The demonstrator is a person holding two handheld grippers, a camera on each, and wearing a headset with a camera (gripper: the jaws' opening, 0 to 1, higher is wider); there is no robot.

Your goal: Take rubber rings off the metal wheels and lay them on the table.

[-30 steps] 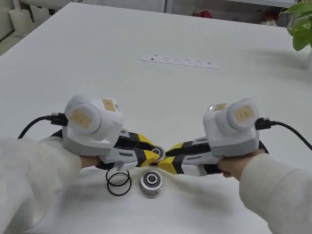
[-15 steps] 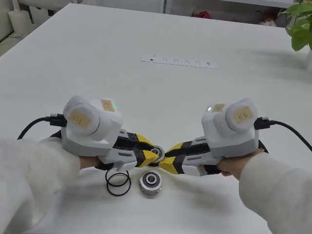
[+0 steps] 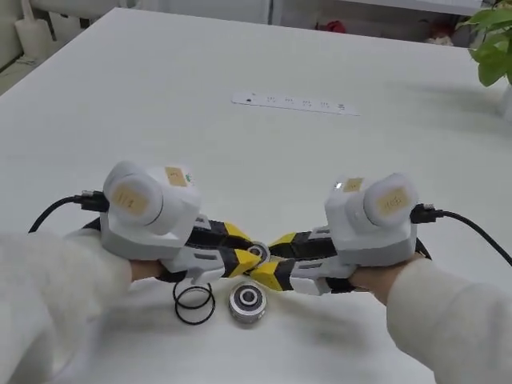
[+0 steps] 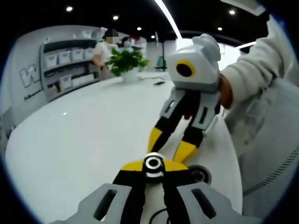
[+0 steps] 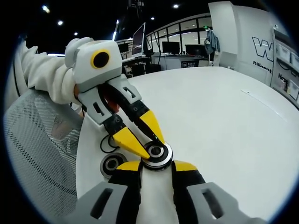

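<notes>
Your left hand-held gripper points right, with its yellow-tipped jaws clamped on a small metal wheel, which it holds just above the tabletop. In the left gripper view, the wheel sits face-on between those tips, with almost no gap between the jaws behind it. Your right hand-held gripper points left and meets the same wheel from the opposite side. Its jaws stand slightly apart with their tips at the wheel's rim, and you cannot tell from these views whether they grip it. The two tools meet tip to tip at the wheel, near the front edge of the tabletop, between your two white sleeves. Just in front of the held wheel, a second metal wheel lies flat on the tabletop, below the jaw tips. Immediately to its left, two black rubber rings lie flat and overlapping, close to that wheel but apart from it. Farther back, a white power strip lies across the tabletop. A green plant stands at the far right corner.
</notes>
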